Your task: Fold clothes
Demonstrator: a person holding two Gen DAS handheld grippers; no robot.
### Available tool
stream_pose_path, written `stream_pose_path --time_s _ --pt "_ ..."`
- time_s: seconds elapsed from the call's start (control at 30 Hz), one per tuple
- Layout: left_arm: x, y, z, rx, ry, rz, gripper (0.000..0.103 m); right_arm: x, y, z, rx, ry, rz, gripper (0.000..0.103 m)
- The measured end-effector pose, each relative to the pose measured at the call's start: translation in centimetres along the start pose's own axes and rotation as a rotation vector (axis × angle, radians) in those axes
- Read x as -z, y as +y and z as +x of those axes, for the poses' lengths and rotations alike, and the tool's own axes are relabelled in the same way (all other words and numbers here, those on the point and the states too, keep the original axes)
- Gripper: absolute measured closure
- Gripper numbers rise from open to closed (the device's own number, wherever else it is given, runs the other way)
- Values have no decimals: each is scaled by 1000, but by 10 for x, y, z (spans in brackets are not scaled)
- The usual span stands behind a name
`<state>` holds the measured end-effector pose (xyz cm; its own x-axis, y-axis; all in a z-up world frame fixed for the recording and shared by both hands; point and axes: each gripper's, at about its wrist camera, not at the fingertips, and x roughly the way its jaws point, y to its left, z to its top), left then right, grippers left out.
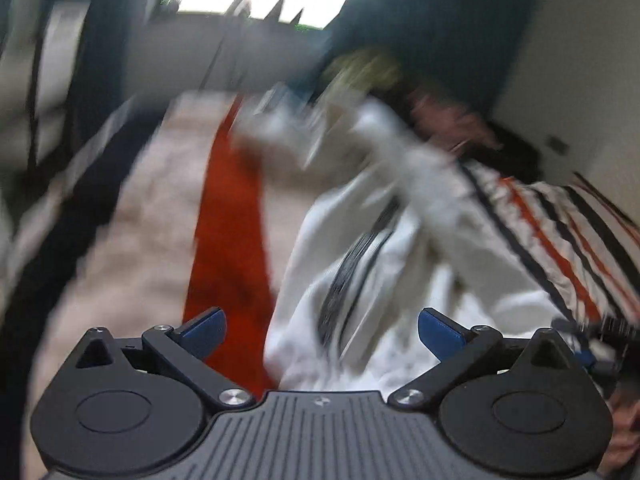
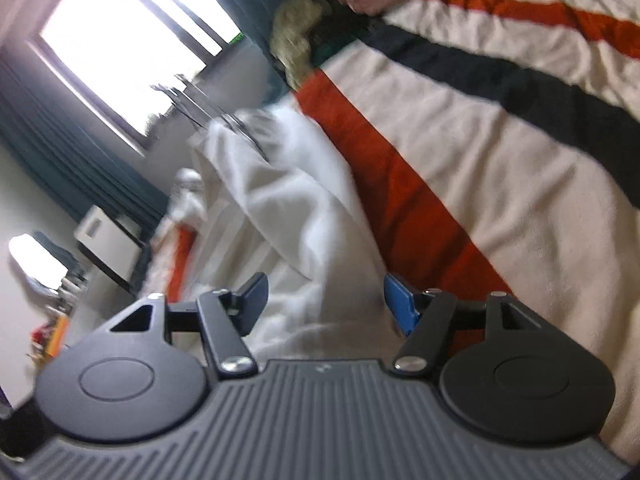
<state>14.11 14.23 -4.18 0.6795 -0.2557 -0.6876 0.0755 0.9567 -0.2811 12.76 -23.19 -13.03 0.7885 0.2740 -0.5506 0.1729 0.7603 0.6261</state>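
The striped bed holds a bunched white garment. Your left tool and right tool are both spread wide, holding nothing. If you pinch bedding too, the fold could drag crooked.

The garment lay crumpled on the bedspread, its near end between the spread fingers of the left gripper. In the right wrist view the garment ran from the right gripper toward the bed's far edge. A pile of clothes sat farther along the bedspread, with the window beyond the bed.
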Motion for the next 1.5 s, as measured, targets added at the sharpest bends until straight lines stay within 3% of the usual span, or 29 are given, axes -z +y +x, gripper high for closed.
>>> stream_pose_path --time_s 0.03,0.07,0.17,0.3,0.37,0.43,0.5,0.6,0.67,0.83,0.9,0.97,1.07,1.37,1.5 --pt "1 7 8 -11 54 -31 4 2 -3 7 25 23 6 37" --pt "1 12 14 -28 92 -51 5 4 -7 12 47 42 14 45" --pt "6 21 22 -18 159 -137 8 11 -15 18 51 74 57 56" --pt "22 28 30 102 222 -274 15 16 -15 15 -31 80 101 57" --pt "24 26 33 119 230 -296 23 17 -15 11 -91 75 129 56" --pt "27 24 36 122 235 -305 32 17 -10 9 -72 62 97 55" --pt "33 21 38 101 237 -307 35 17 -8 12 -25 60 73 55" --pt "33 18 43 57 236 -292 45 16 -12 17 13 59 66 47" --pt "31 18 49 31 225 -291 56 17 -12 21 36 63 46 42" --pt "31 20 47 0 157 -337 75 22 -14 27 11 85 38 43" --pt "28 20 41 8 110 -350 79 24 -15 29 -4 93 42 48" --pt "23 21 31 13 52 -359 81 28 -12 26 -42 105 69 68" --pt "7 28 15 5 -31 -347 82 42 -1 19 -126 110 150 73" --pt "-98 112 -21 -111 -149 -410 85 112 109 46 -385 188 303 74" --pt "-155 158 -27 -231 -179 -336 85 139 176 93 -486 294 319 74"
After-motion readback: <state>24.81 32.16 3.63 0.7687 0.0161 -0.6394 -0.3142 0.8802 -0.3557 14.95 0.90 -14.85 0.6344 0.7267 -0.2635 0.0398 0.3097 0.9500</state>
